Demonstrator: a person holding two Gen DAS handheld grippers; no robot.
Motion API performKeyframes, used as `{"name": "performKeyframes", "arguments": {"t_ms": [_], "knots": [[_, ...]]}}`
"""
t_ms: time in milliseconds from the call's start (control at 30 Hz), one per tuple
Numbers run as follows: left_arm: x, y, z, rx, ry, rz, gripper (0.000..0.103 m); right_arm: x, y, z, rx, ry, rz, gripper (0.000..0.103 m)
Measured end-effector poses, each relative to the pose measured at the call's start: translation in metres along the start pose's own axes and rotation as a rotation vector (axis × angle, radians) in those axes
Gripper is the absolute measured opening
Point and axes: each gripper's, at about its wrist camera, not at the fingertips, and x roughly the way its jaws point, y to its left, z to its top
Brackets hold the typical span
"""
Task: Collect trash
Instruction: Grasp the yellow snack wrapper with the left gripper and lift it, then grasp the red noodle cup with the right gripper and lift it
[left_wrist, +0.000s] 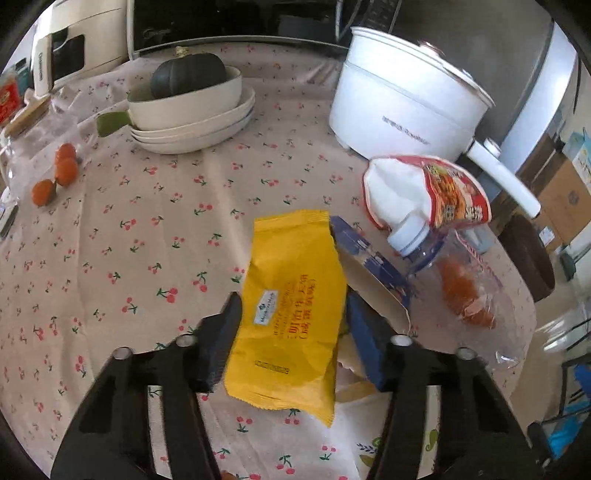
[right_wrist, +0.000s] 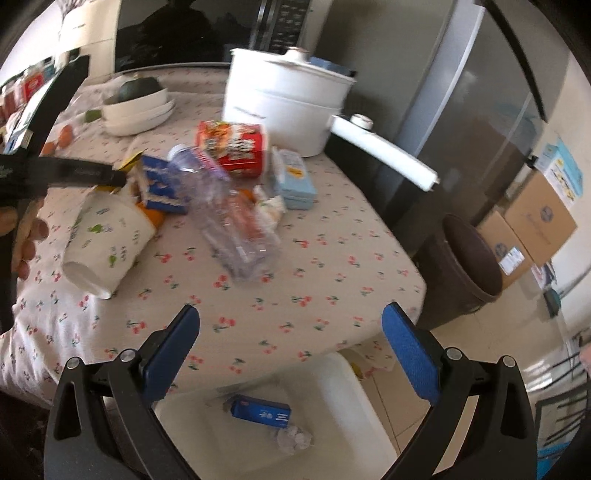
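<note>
My left gripper (left_wrist: 293, 314) stands with its jaws on both sides of a yellow snack wrapper (left_wrist: 291, 306); I cannot tell whether it grips the wrapper or only frames it. A blue and white carton (left_wrist: 373, 273), a clear plastic bottle (left_wrist: 461, 280) and a red noodle cup (left_wrist: 428, 192) lie just right of it. My right gripper (right_wrist: 290, 332) is open and empty over the table's front edge, above a white bin (right_wrist: 343, 373) holding a blue pack (right_wrist: 260, 406) and crumpled plastic. The bottle (right_wrist: 232, 214), noodle cup (right_wrist: 232, 147), carton (right_wrist: 160, 184) and a paper cup (right_wrist: 107, 236) lie beyond.
A white electric pot (left_wrist: 402, 99) with a long handle stands at the back right. Stacked plates with a dark squash (left_wrist: 188, 74) stand at the back. Oranges (left_wrist: 61, 173) lie at the left. A brown bin (right_wrist: 469, 266) stands on the floor beside the table.
</note>
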Motion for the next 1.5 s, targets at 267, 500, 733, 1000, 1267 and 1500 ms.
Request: {"name": "performKeyframes", "arguments": {"t_ms": [267,500,733,1000,1267,1500], "knots": [[-0.013,0.024,-0.006,-0.033,0.008,0.035,0.011,0.003,0.008,0.003,-0.006,0.004,0.030,0.096],[-0.041,0.042,-0.005,-0.068,-0.039,0.032,0.003,0.007,-0.008,0.020,0.107,0.025,0.167,0.096],[-0.102,0.031,-0.002,-0.042,-0.163,-0.069,0.003,0.024,-0.033,0.090,0.207,-0.002,0.208,0.096],[-0.128,0.026,-0.005,-0.040,-0.197,-0.125,0.003,0.082,-0.004,0.173,0.205,0.082,0.144,0.096],[-0.122,0.037,-0.005,-0.058,-0.169,-0.128,0.003,0.132,0.030,0.194,0.160,0.165,0.108,0.096],[-0.117,0.039,-0.004,-0.068,-0.156,-0.125,0.003,0.156,0.041,0.199,0.122,0.210,0.089,0.096]]}}
